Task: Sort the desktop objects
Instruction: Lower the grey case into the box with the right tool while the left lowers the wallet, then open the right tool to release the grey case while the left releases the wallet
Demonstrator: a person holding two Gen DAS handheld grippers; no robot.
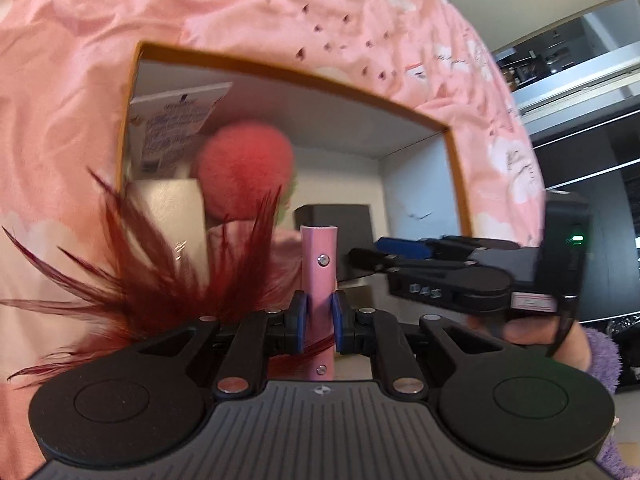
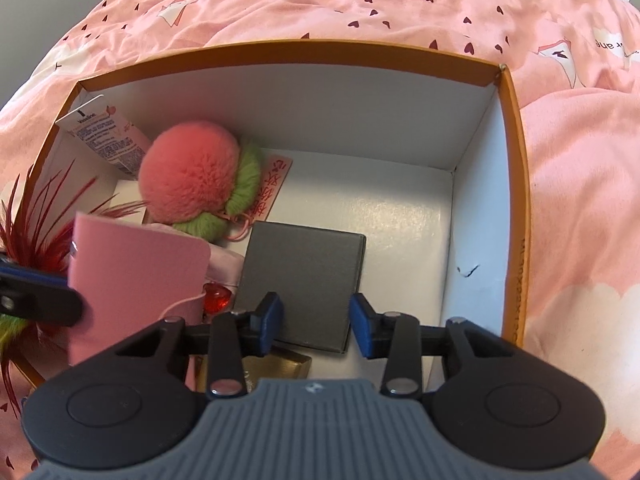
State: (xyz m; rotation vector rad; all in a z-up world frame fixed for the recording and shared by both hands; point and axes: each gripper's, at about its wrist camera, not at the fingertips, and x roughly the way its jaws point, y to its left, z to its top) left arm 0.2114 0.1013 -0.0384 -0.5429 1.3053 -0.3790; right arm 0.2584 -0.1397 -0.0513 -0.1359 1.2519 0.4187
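My left gripper (image 1: 320,314) is shut on a flat pink leather case (image 1: 319,264) with red feathers (image 1: 152,276) hanging from it, held edge-on over the orange-rimmed white box (image 1: 454,168). In the right wrist view the pink case (image 2: 136,280) hangs over the box's left side, pinched by the left gripper's fingers (image 2: 36,300). My right gripper (image 2: 316,326) is open and empty above a dark grey square box (image 2: 304,280) inside the orange-rimmed box (image 2: 516,200). A pink and green pompom (image 2: 200,172) lies at the box's back left.
A Vaseline carton (image 2: 104,136) leans in the box's back left corner. A red gem (image 2: 216,296), a pink pouch (image 2: 224,264) and a gold item (image 2: 280,364) lie near the grey box. Pink bedding (image 2: 580,160) surrounds the box. The box's right half shows bare white floor (image 2: 404,232).
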